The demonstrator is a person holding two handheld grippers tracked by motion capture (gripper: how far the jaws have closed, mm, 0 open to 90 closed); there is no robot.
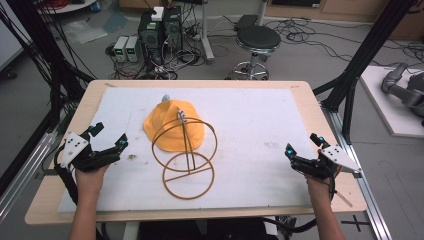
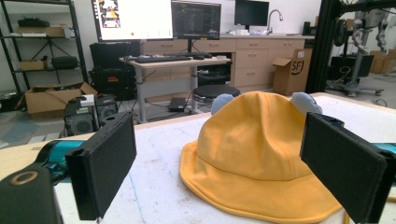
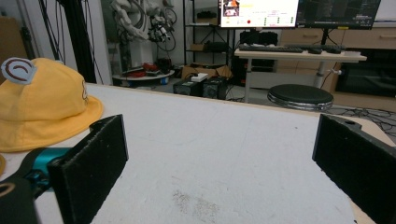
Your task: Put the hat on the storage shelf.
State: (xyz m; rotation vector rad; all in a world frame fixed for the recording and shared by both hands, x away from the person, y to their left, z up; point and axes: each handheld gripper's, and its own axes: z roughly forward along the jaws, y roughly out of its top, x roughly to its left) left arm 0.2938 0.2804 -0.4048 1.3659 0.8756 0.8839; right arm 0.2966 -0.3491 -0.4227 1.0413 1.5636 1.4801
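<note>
Hat (image 1: pixel 172 127), yellow fabric bucket type, sits near the middle of the tabletop (image 1: pixel 250 130), on the white mat. Wire stand (image 1: pixel 185 160) of thin tan hoops and a central post is just in front of the hat on the person's side, its upper hoop overlapping the hat's near brim in the high view; whether it touches the cloth cannot be told. Small grey-blue ears and a round patch show on the crown.

Left claw (image 1: pixel 107 140) is to the left of the hat, well apart from it, jaws spread, nothing between them. Left gripper view has the hat dead ahead between the jaws. Right claw (image 1: pixel 302 145) is to the right of the hat, farther off than the left, jaws spread too, empty; its view puts the hat at the far left.

Handling judgement: hat looks soft, light, floppy; crown will likely collapse under a squeeze, brim will bend. Not fragile, not slippery. Best hold probably the brim edge, pinched flat, one claw on each side so it keeps shape. Stand looks light, stiff and tippy; probably easy to knock while lifting the hat beside it.
</note>
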